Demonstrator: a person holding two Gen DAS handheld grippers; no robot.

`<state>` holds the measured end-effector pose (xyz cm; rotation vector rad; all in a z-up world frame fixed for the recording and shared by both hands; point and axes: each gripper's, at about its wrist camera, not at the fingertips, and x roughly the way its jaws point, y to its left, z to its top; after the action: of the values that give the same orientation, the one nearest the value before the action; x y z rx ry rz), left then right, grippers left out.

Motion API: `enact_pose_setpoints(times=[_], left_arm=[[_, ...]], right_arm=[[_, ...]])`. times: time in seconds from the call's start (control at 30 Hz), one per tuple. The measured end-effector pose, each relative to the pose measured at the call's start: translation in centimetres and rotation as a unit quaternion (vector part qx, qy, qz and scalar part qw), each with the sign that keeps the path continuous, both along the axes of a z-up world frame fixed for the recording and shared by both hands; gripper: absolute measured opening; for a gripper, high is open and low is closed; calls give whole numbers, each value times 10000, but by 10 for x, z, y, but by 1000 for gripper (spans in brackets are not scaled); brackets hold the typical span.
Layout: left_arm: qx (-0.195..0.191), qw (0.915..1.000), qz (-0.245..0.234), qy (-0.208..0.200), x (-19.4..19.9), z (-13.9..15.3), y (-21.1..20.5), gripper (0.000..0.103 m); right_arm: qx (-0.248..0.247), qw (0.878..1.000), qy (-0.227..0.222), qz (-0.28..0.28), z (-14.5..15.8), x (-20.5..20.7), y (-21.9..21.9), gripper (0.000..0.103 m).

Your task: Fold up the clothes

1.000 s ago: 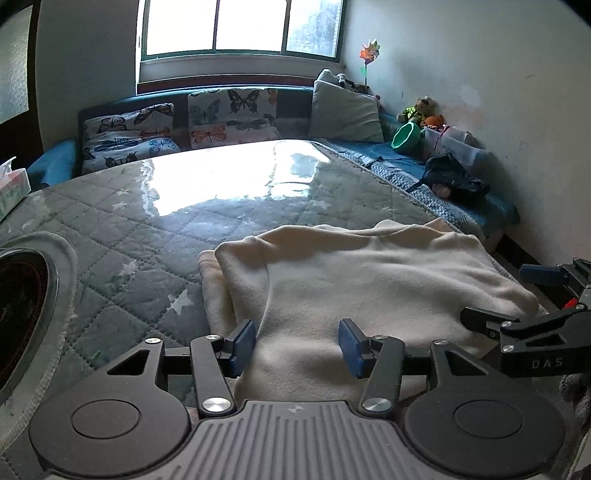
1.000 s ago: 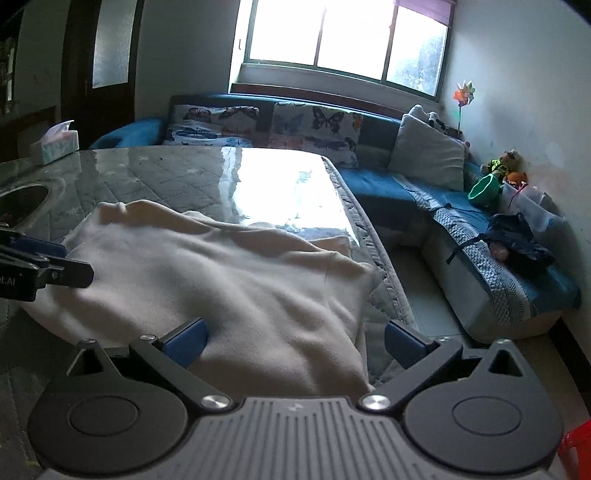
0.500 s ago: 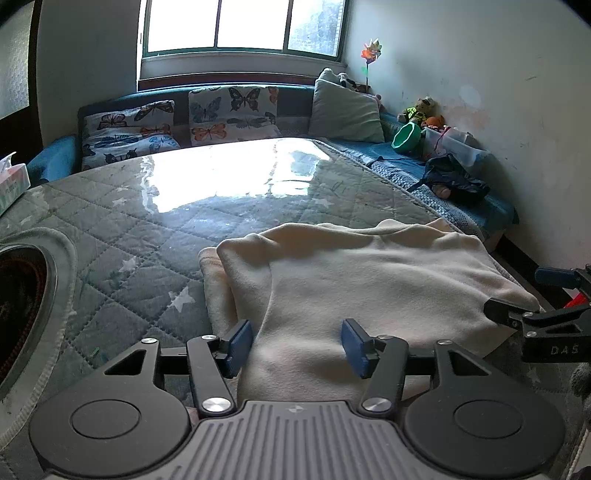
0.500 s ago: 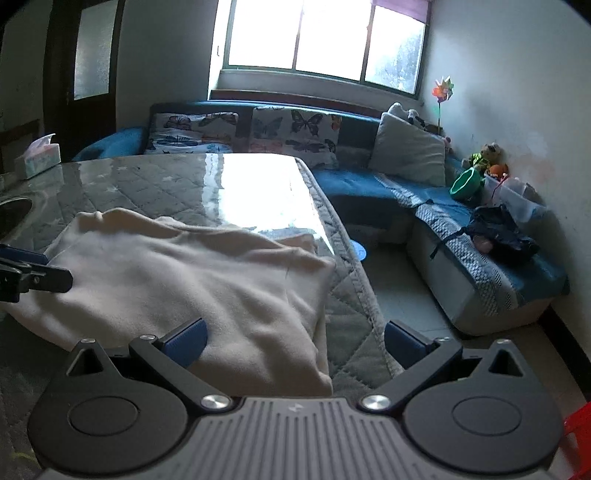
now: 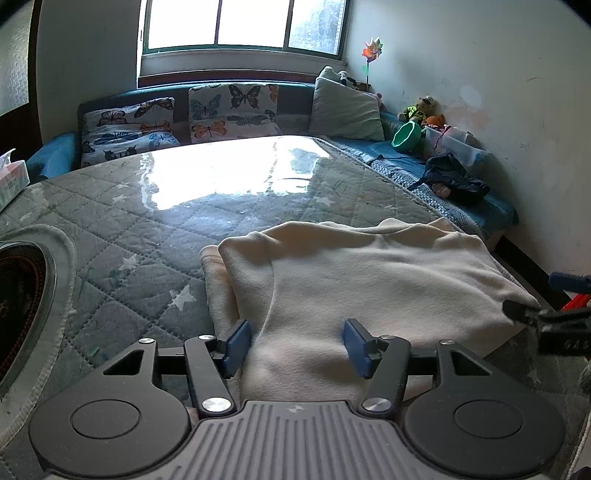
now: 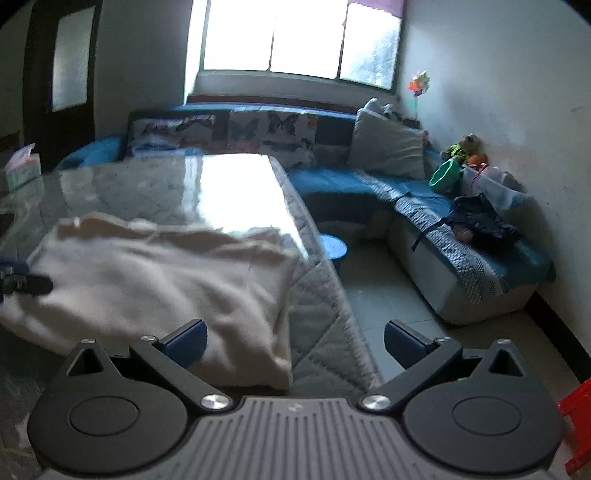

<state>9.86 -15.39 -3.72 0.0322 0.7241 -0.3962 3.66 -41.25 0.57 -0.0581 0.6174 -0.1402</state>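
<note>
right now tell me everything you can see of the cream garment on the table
The cream garment looks like soft fleece, folded into a thick rough rectangle with a layer peeking out along its left edge. It lies flat on the quilted table cover, near the table's right edge. The left claw straddles its near hem, jaws opening, pads not pressing. The right claw stands open at its right corner; one blue pad sits over the cloth, no grip visible.

a home living room: a blue corner sofa (image 5: 388,151) with butterfly-print cushions (image 5: 232,110) beneath a window (image 5: 243,26) at upper centre, stuffed toys (image 5: 419,109) at right, a quilted counter (image 5: 147,221) in front.
</note>
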Motion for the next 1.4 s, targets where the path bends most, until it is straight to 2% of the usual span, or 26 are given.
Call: enact_pose_setpoints(times=[0.2,0.4,0.6,0.83,0.97,1.17,1.4], left_arm=[[-2,10000,-1,5,0,0,0,61],[-14,10000,6,17,1,0,1,61],[-11,10000,11,15,1,0,1,61],[-14,10000,13,31,1,-1,1,62],[-36,10000,0,44,1,-1,3,62],[-65,10000,2,74,1,0,5,62],[-86,9999,-9,83,1,0,7,63]], right_arm=[[-123,9993,32,-340,-2,4,-14,103],[-90,9994,40,-329,-2,8,-13,103],[-75,9999,-108,101,13,20,6,103],[-374,9970,-53,679,10,52,46,103],[-438,9955,196,818,-4,64,57,103],[-499,9950,122,861,1,68,62,103],[-571,9927,220,1040,-4,95,76,103]])
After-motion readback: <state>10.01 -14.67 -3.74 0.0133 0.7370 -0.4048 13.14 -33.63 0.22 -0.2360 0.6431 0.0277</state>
